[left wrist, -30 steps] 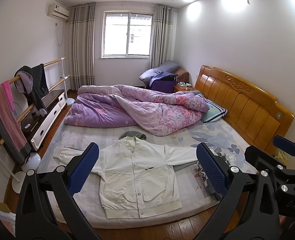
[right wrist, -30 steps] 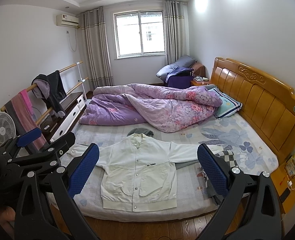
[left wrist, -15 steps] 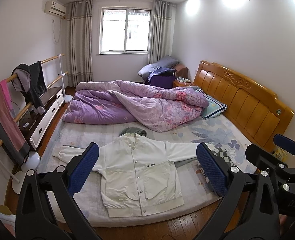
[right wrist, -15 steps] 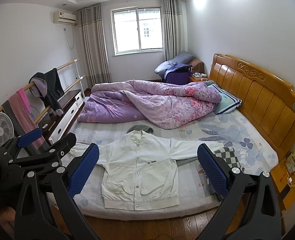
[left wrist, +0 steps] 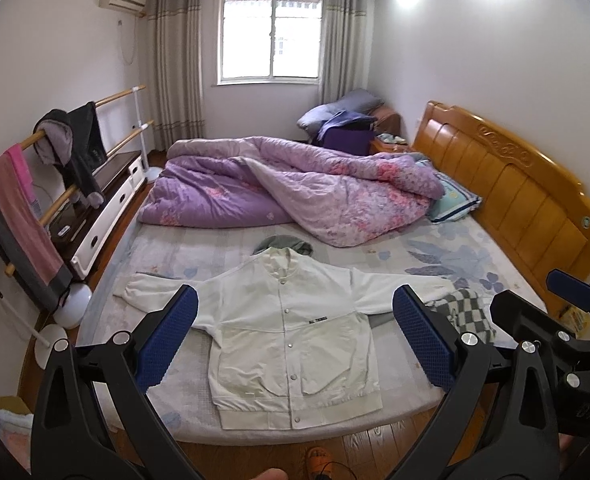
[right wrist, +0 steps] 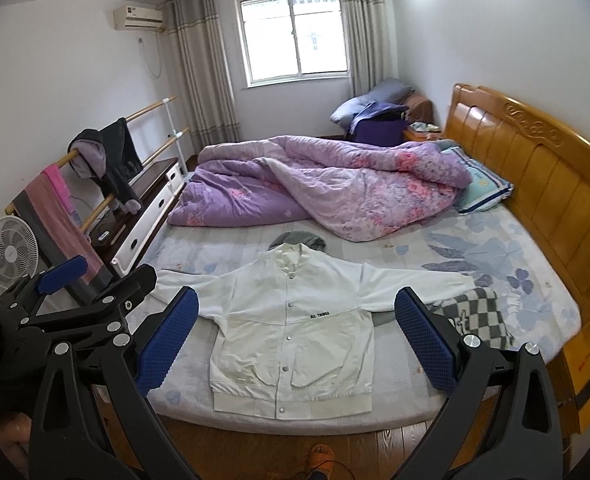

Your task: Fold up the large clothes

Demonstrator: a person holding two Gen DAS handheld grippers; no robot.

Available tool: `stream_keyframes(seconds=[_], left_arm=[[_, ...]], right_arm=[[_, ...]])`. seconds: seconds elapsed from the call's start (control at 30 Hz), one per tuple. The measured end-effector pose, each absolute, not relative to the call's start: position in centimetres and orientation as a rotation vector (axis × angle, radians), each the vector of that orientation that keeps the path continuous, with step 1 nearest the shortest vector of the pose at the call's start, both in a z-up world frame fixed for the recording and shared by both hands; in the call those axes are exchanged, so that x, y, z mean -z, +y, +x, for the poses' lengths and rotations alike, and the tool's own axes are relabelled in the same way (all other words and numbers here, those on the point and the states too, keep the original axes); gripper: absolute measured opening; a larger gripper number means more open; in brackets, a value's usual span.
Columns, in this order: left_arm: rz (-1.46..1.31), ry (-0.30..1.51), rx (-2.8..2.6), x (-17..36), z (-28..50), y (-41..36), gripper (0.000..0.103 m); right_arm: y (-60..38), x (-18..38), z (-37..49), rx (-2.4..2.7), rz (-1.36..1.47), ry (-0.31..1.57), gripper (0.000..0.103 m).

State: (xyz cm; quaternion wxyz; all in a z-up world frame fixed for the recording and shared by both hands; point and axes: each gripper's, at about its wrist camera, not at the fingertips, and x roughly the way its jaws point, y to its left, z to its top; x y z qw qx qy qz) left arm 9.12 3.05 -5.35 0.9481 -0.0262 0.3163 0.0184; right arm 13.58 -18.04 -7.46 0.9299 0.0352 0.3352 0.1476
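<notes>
A white snap-button jacket (left wrist: 291, 332) lies flat, front up, sleeves spread, at the near edge of the bed (left wrist: 447, 256); it also shows in the right wrist view (right wrist: 291, 328). My left gripper (left wrist: 295, 332) is open and empty, held in the air well short of the bed. My right gripper (right wrist: 297, 332) is open and empty, at the same distance. Each gripper shows at the edge of the other's view: the right one (left wrist: 575, 296), the left one (right wrist: 63, 272).
A purple quilt (left wrist: 295, 192) is heaped on the far half of the bed. A checked cloth (right wrist: 475, 316) lies by the jacket's right sleeve, a grey-green garment (left wrist: 283, 244) behind the collar. A clothes rail (left wrist: 55, 168), fan (right wrist: 13, 252) and cabinet stand left. Wooden headboard (left wrist: 515, 176) right.
Both grippers have drawn back and risen a little from the bed; more floor shows in front. The jacket has not moved. Both stay open.
</notes>
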Motion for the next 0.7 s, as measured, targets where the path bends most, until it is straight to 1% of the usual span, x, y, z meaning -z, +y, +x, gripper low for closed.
stream_keyframes(seconds=[0.3, 0.43, 0.5, 0.7], left_arm=[[-0.11, 0.716, -0.083, 8.0, 17.8, 3.9, 0.098], [-0.123, 0.723, -0.135, 9.3, 19.7, 4.8, 0.098], [-0.142, 0.77, -0.15, 10.6, 21.3, 5.8, 0.098], [-0.171, 0.823, -0.222, 14.1, 24.3, 9.9, 0.098]], right_arm=[[-17.5, 9.4, 22.5, -0.39, 0.051, 0.736, 0.095], [-16.2, 11.1, 25.9, -0.433, 0.032, 0.782, 0.095], [-15.3, 12.1, 27.3, -0.451, 0.032, 0.808, 0.095], [-11.5, 15.8, 31.6, -0.49, 0.024, 0.889, 0.095]])
